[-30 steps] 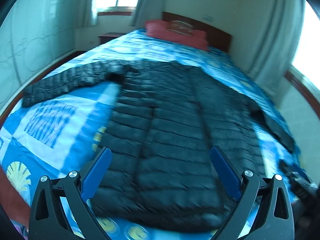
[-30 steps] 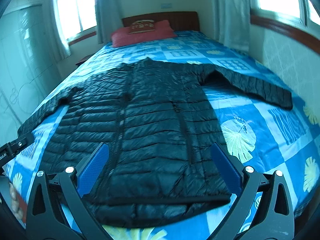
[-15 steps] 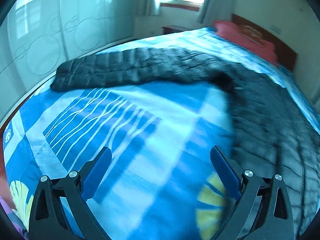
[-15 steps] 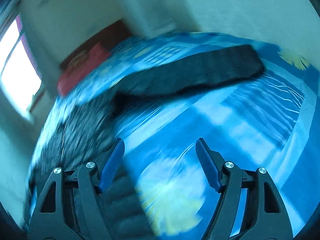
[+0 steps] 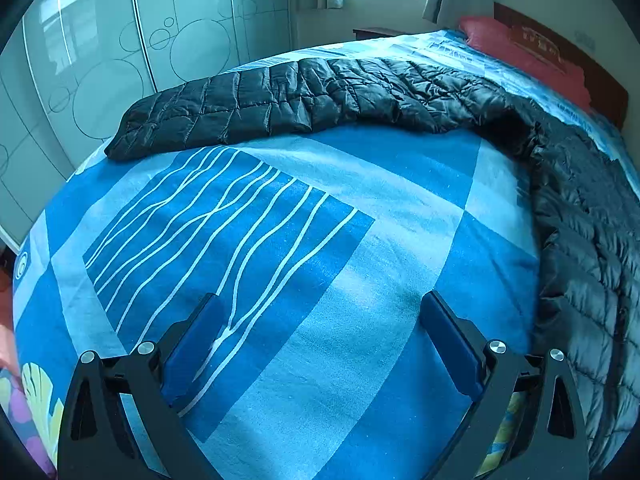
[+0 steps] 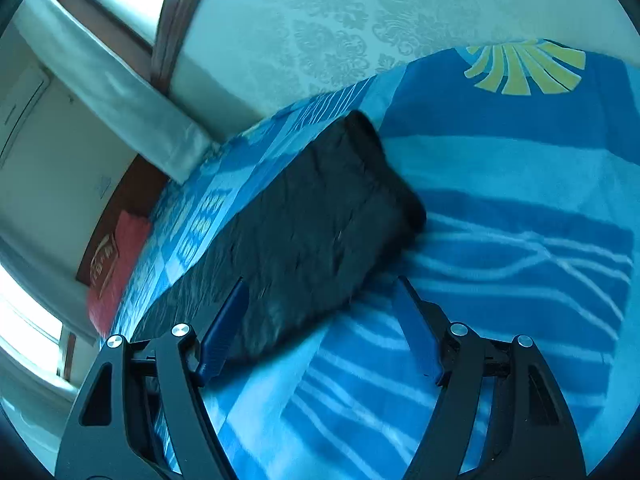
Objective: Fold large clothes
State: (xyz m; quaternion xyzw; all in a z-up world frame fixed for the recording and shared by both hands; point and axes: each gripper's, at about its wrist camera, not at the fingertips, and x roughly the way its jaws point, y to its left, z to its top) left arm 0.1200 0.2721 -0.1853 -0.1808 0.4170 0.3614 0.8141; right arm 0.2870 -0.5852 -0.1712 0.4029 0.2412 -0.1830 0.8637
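On the bed (image 5: 360,240), over a blue patterned sheet, I see one black quilted puffer jacket (image 5: 580,220) lying flat, shiny and stitched in small squares. One sleeve (image 5: 260,104) stretches toward the wardrobe side; the other sleeve (image 6: 312,232) lies blurred just ahead of my right gripper (image 6: 320,312). One red pillow (image 5: 524,52) sits at the headboard. My left gripper (image 5: 320,332) hangs wide apart over bare sheet, holding nothing. My right fingers are parted, gripping nothing.
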